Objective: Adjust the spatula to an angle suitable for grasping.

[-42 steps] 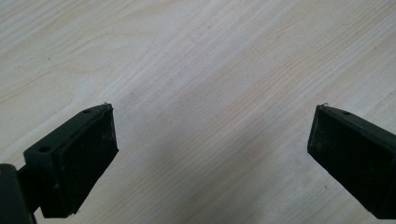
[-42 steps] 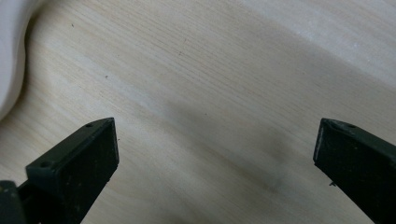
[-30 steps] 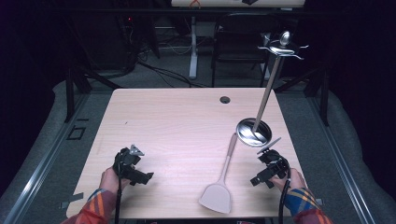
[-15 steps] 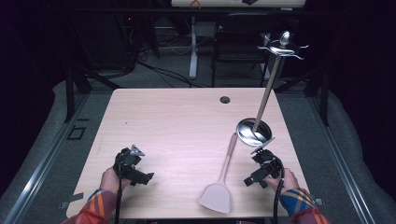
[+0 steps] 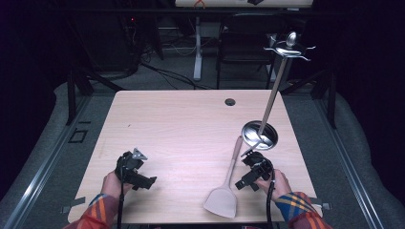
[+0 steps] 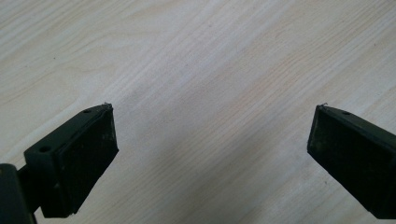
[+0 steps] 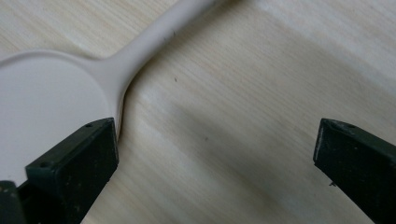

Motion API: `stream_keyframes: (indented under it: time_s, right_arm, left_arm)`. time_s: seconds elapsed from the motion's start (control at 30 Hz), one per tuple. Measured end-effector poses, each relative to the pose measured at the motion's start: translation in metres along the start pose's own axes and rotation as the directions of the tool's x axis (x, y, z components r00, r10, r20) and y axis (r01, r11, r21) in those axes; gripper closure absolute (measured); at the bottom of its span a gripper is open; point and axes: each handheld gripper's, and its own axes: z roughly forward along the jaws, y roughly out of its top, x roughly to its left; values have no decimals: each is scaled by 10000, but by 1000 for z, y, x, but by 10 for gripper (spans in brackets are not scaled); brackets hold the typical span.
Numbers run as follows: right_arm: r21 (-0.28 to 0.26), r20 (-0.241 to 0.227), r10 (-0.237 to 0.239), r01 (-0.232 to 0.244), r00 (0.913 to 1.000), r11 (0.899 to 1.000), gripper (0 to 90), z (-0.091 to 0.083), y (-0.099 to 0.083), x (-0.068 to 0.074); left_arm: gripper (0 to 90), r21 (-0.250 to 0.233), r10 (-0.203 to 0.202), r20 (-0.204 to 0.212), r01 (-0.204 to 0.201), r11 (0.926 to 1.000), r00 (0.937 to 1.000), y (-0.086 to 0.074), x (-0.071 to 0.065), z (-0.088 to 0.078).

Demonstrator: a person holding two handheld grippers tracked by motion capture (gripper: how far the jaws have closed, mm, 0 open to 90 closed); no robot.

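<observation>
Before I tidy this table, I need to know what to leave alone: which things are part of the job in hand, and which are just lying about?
In the job:
- spatula, flat on the table, beside the right claw, whose jaws are open
- utensil stand, close behind that claw

Just there:
- left claw, open over bare table
- dark cable hole near the far edge

I'm looking at what reads as a lab or recording studio, not a home. The pale wood tabletop [image 5: 181, 129] has a cable grommet [image 5: 230, 102] like an office desk and stands on grey carpet [image 5: 62, 119] amid black drapes [image 5: 377, 71]. Behind it I see loose cables [image 5: 167, 71], a desk leg [image 5: 197, 52] and a dark chair [image 5: 243, 40].
</observation>
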Motion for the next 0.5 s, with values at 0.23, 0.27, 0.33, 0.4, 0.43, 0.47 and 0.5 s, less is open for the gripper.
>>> stream_keyframes:
  time_s: [0.23,0.27,0.33,0.4,0.43,0.47,0.5]
  right_arm:
    - [86,-222,-323,325,9992,9994,0,2,11,9]
    - [-81,-245,-215,213,9995,9997,0,5,12,11]
    - [-80,-254,-260,258,9993,9996,0,7,16,13]
    - [-130,-217,-300,297,9993,9995,0,10,21,16]
    - [-15,-161,-415,415,9990,9991,0,11,23,17]
    - [-59,-208,-358,356,9991,9993,0,12,25,19]
    - [-59,-208,-358,356,9991,9993,0,12,25,19]
  left_arm:
    - [13,-5,-37,5,37,10000,10000,1,-1,1]
    - [13,-8,-26,15,26,10000,10000,1,-1,0]
    - [13,-28,32,1,-32,10000,10000,2,-1,0]
    - [14,-47,70,-27,-70,10000,10000,1,-1,-1]
    - [14,-31,55,7,-55,10000,10000,1,-1,-1]
    - [15,-33,51,16,-50,10000,10000,1,-1,-1]
    - [15,-33,51,16,-50,10000,10000,1,-1,-1]
